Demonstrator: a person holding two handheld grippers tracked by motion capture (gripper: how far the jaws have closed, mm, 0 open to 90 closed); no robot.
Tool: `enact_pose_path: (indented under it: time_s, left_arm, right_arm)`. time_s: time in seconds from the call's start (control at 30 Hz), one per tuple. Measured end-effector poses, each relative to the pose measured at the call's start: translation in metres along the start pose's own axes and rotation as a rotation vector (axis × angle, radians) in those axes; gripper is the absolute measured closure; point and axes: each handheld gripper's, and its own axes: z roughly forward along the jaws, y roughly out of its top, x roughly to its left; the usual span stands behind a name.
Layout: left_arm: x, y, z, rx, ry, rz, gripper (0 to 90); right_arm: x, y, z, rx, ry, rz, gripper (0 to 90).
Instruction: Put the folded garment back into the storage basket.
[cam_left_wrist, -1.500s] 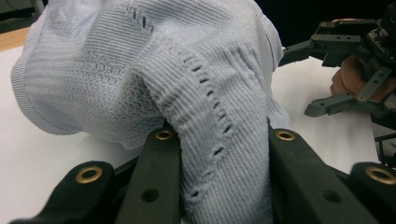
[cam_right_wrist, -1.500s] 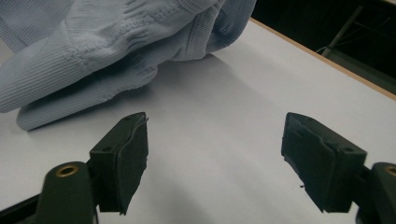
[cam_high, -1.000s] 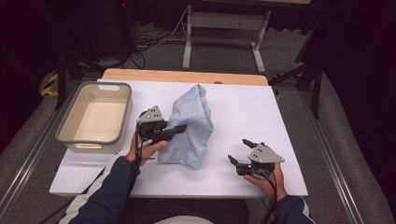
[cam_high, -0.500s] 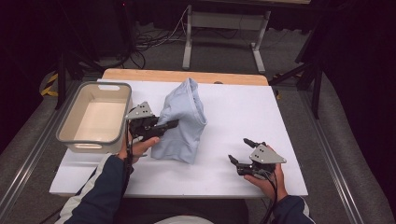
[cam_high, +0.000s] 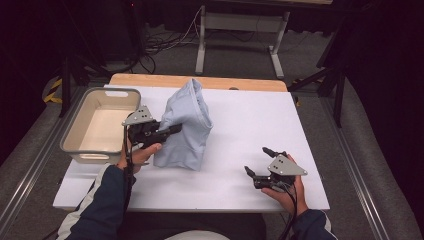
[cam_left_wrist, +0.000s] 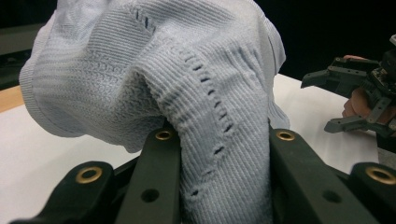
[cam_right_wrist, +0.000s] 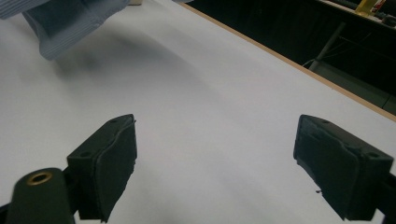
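Beside the bin (cam_high: 76, 131), the left gripper (cam_high: 172, 130) pinches a bunched garment (cam_high: 187, 122); knit may slip out. Right gripper (cam_high: 260, 164), jaws just widening, holds nothing.

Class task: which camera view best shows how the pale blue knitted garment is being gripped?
The left gripper view: the pale blue knitted garment bunches between that gripper's two black jaws, with its ribbing clear. The high view shows the whole garment lifted above the white table. The right gripper view catches a corner.
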Motion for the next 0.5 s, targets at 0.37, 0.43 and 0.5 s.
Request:
enact_pose_path:
  time_s: [0.37,0.43,0.5]
  left_arm:
    - [0.007,0.002,-0.008,-0.016,0.026,-0.010,74.8]
    - [0.008,0.003,-0.011,-0.023,0.031,-0.012,74.8]
    - [0.009,0.004,-0.015,-0.030,0.033,-0.013,74.8]
  right_arm:
    - [0.000,0.000,0.001,0.005,-0.004,-0.007,14.7]
    - [0.000,-0.001,0.001,0.007,-0.004,-0.007,14.8]
    - [0.000,-0.001,0.001,0.008,-0.002,-0.008,14.8]
